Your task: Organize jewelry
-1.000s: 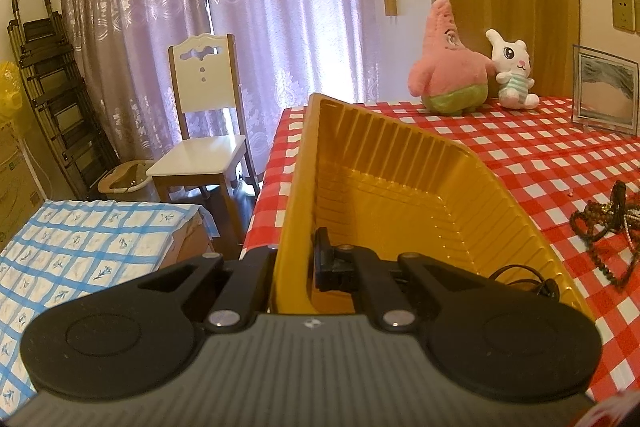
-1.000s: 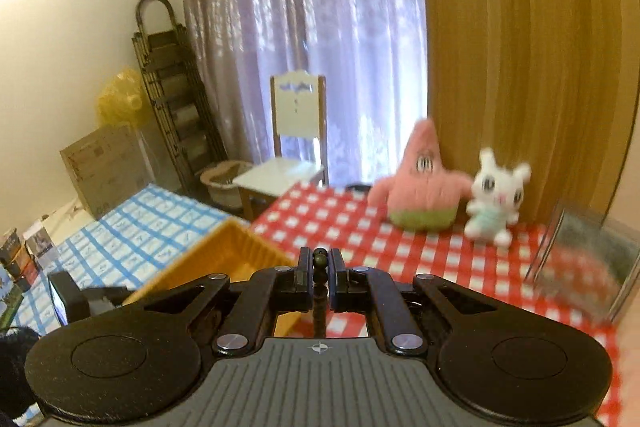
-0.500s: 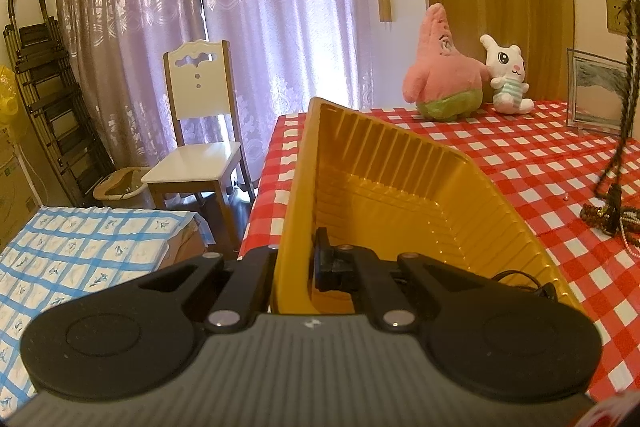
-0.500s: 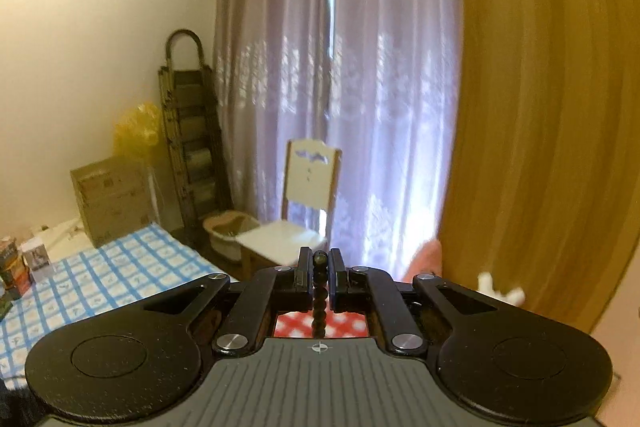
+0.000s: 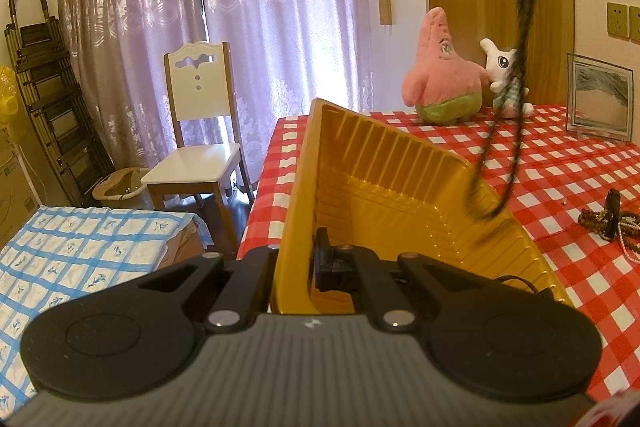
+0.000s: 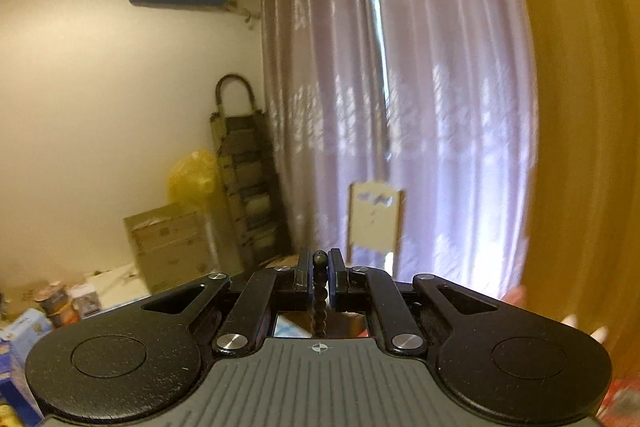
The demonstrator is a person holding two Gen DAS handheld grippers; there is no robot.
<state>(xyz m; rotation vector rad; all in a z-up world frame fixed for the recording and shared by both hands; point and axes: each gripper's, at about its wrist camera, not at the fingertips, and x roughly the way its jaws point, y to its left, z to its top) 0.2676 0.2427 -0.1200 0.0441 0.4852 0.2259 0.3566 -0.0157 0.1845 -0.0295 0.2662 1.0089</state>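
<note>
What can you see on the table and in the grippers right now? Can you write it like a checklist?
Surface: table under a red-and-white checked tablecloth.
Job's things: yellow ribbed plastic tray, tilted; dark beaded necklace dangling over the tray's far side; pile of brown beads and pearls on the cloth.
Clutter: pink star plush toy, white bunny plush toy, framed picture.
Grippers: left gripper shut on the tray's near wall; right gripper shut on the necklace.
Cables: thin black cable beside the tray's near corner.
Surroundings: white wooden chair, purple lace curtains, folded ladder.
</note>
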